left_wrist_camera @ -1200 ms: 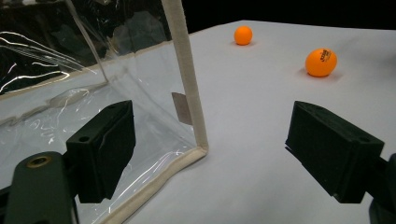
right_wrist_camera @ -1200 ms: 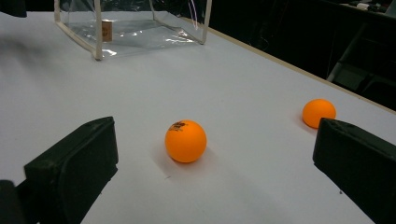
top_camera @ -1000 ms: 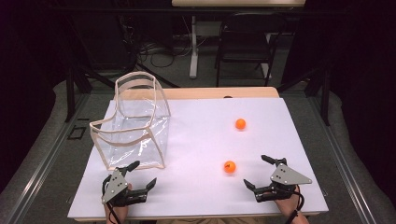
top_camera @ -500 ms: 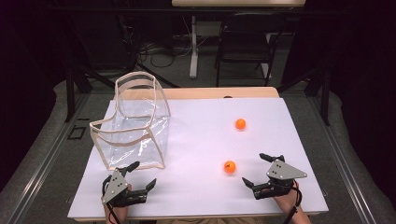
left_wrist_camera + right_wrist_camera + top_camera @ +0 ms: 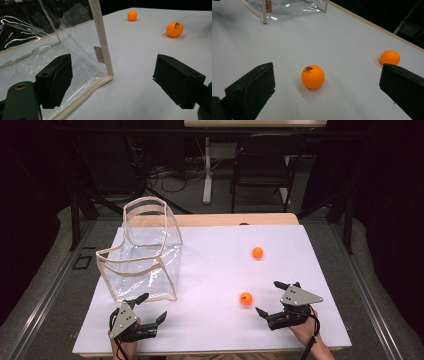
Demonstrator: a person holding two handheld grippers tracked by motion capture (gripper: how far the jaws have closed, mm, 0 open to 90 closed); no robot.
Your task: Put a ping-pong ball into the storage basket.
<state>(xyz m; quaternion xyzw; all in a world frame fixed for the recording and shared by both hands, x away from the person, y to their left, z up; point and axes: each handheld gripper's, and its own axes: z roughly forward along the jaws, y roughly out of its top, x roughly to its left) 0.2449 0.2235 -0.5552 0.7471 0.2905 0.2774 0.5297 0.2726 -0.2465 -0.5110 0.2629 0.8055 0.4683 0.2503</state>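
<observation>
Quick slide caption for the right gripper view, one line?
Open right gripper lined up on the near orange ball, second ball and clear bag beyond.

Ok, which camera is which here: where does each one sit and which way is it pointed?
High view: above the person's side, looking forward and down on the white table; shows both hands, the left gripper and the right gripper.
Left gripper view: rides the left gripper, faces the clear bag; own jaws wide apart.
Right gripper view: rides the right gripper, faces the near orange ball; own jaws wide apart.
Shared: both balls, including the far orange ball.
</observation>
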